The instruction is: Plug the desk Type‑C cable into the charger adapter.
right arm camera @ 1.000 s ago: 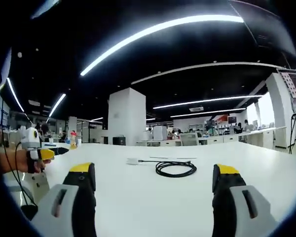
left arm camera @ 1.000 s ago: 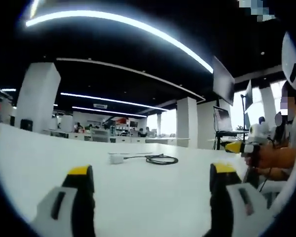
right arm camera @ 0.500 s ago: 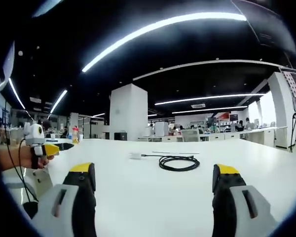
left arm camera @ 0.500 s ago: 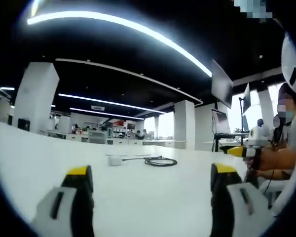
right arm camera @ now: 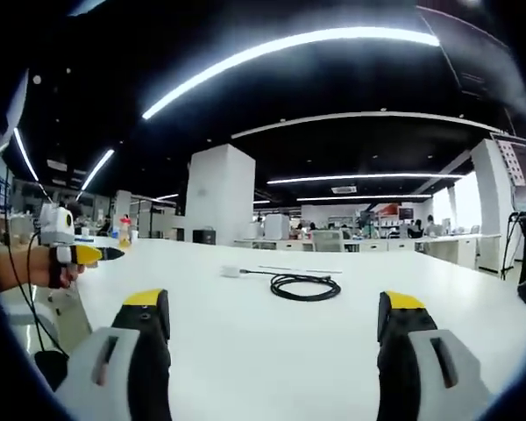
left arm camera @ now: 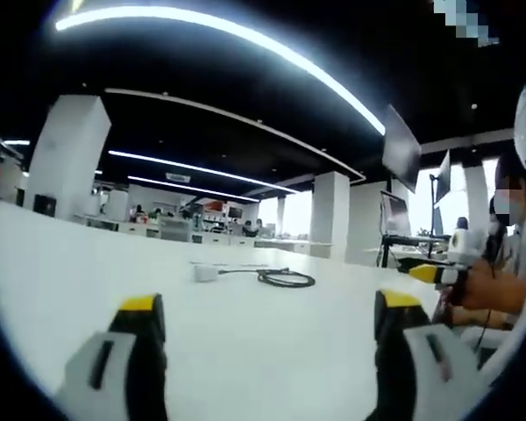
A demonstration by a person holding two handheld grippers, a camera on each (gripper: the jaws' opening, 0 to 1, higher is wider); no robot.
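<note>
In the left gripper view the left gripper (left arm camera: 267, 307) has its two yellow-tipped jaws spread wide with nothing between them, low over a white desk (left arm camera: 88, 263); in the right gripper view the right gripper (right arm camera: 269, 307) likewise has its two jaws spread and holds nothing. Beyond the jaws, about midway between them in both views, lie one white charger adapter (left arm camera: 206, 274) and one black cable (left arm camera: 285, 279) wound in a loose coil, its free end running toward the adapter; whether the plug touches the adapter cannot be told at this size. The adapter sits to the left of the coil in both views. In the right gripper view a hand (right arm camera: 57, 266) holds the other gripper out past the left jaw. In the left gripper view a hand (left arm camera: 482, 289) holds the other one out past the right jaw. No writing or brand can be read anywhere. Farther off, past the left jaw, stands one white pillar (right arm camera: 217, 197), with office desks and long ceiling lights behind
</note>
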